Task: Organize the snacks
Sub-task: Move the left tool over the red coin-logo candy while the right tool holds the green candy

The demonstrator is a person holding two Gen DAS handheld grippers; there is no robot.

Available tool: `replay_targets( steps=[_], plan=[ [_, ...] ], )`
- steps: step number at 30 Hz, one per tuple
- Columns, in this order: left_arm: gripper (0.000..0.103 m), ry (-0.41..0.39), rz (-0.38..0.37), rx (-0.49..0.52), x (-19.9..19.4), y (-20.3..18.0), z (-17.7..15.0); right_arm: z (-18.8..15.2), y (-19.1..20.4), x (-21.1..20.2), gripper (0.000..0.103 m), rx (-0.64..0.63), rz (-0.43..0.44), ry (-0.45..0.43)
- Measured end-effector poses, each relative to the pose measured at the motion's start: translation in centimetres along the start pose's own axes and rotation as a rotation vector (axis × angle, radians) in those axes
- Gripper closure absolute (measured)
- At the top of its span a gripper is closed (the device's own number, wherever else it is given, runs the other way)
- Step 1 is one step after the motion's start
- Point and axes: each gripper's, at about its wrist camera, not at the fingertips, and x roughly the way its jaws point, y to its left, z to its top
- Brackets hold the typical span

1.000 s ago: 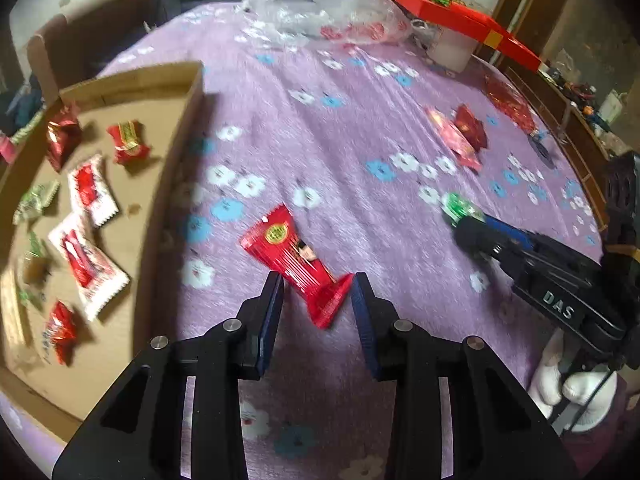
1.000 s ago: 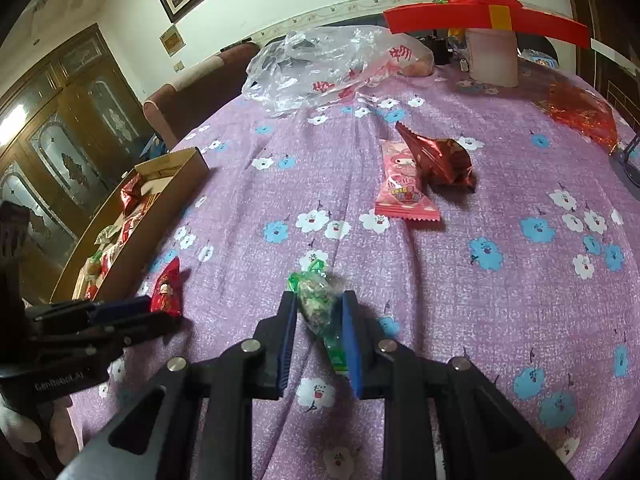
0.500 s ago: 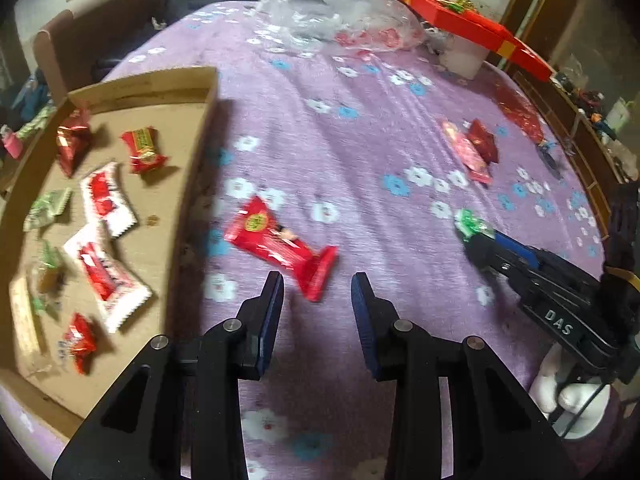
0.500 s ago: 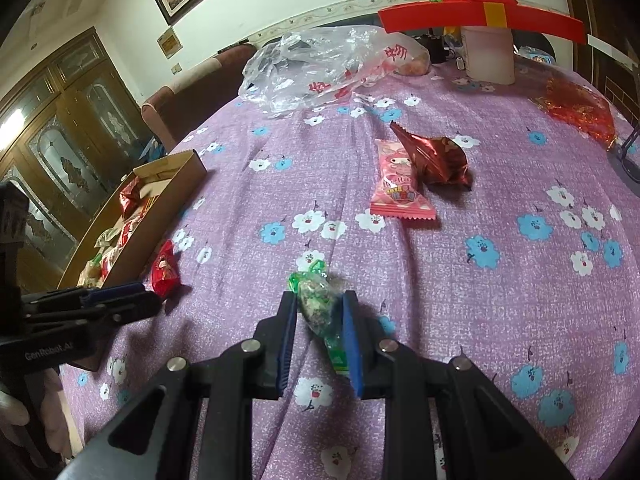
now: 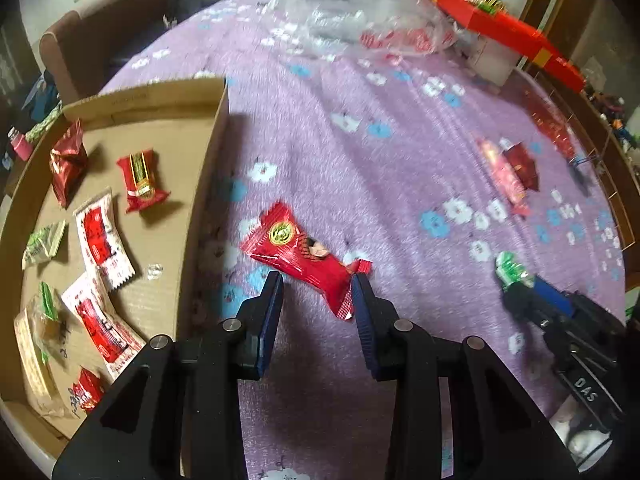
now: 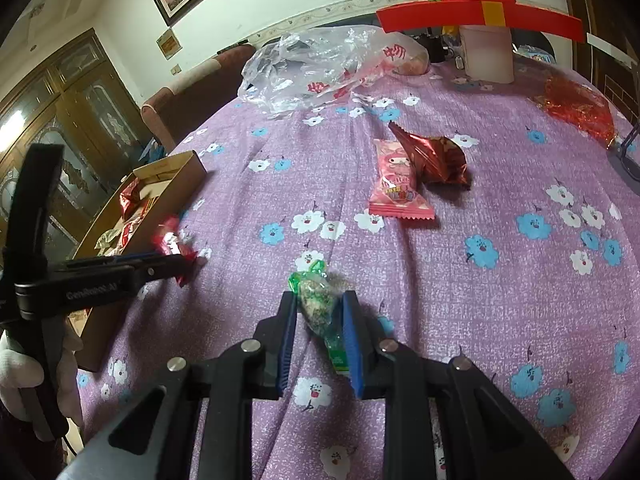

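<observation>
A long red snack packet [image 5: 304, 258] lies on the purple flowered cloth beside the cardboard tray [image 5: 202, 200]; it also shows in the right wrist view [image 6: 174, 242]. My left gripper [image 5: 316, 300] is open, its fingertips on either side of the packet's near end. My right gripper [image 6: 320, 312] is shut on a green-ended clear snack packet [image 6: 318, 300], also seen in the left wrist view [image 5: 510, 270]. The tray holds several red, white and green snacks. A pink packet [image 6: 396, 184] and a dark red foil packet [image 6: 436, 156] lie farther out on the cloth.
A crumpled clear plastic bag [image 6: 320, 64] lies at the far side. A red box [image 6: 476, 16] rests on a white container [image 6: 486, 54]. Red foil wrapping [image 6: 580, 108] lies at the far right. A brown chair [image 5: 92, 36] stands beyond the tray.
My left gripper drew back from the red packet, then came forward again so its fingertips flank the packet's near end. My right gripper still holds the green packet.
</observation>
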Motion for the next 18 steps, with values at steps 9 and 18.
replay_targets(
  steps=[9, 18],
  plan=[
    [0.069, 0.039, 0.050, -0.042, 2.2, 0.6, 2.4, 0.0, 0.0, 0.1, 0.076, -0.001, 0.004, 0.004],
    [0.070, 0.080, -0.255, 0.166, 2.2, -2.8, 2.0, 0.0, -0.1, 0.1, 0.076, 0.002, 0.007, 0.004]
  ],
)
